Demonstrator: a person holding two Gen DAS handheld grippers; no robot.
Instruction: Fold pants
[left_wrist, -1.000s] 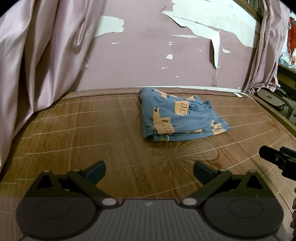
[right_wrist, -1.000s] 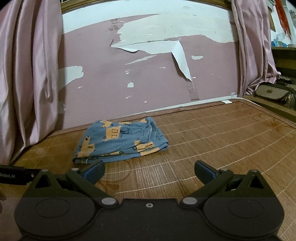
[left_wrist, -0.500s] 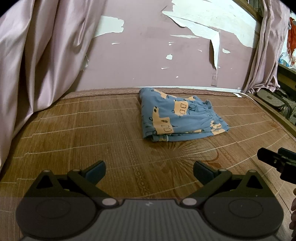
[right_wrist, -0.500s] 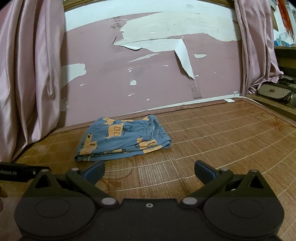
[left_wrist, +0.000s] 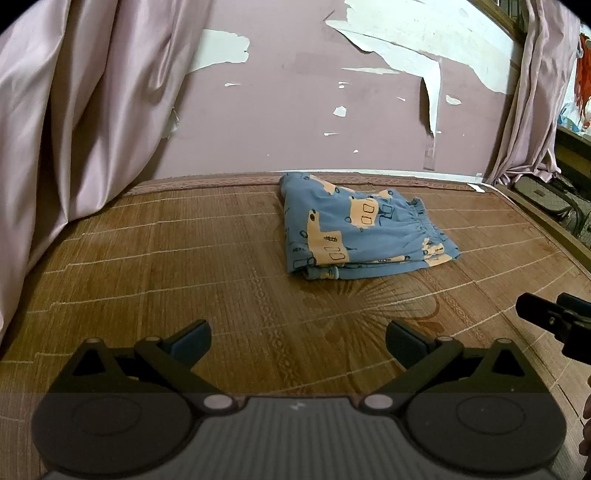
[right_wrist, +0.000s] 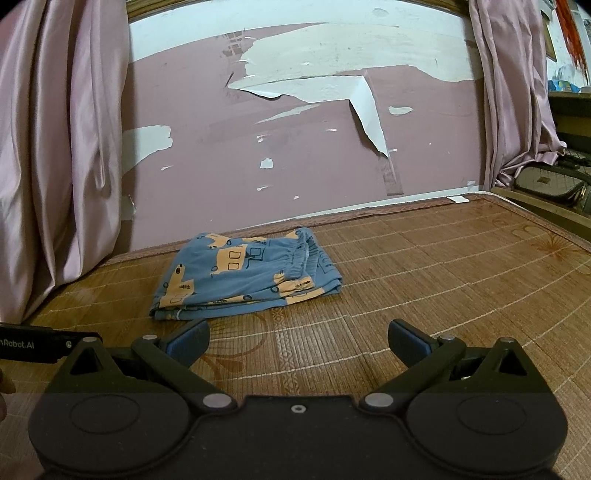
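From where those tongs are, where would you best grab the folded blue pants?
Probably the near edge of the blue pants, coming in low across the mat. The layers stack there facing the open left tongs and right tongs, so one pinch could catch them all.

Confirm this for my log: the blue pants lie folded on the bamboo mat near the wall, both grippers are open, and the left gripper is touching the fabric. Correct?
Not quite. The left gripper touches nothing: the left wrist view shows bare bamboo mat between its open fingers and the folded blue pants. The right gripper is likewise open and clear of them.
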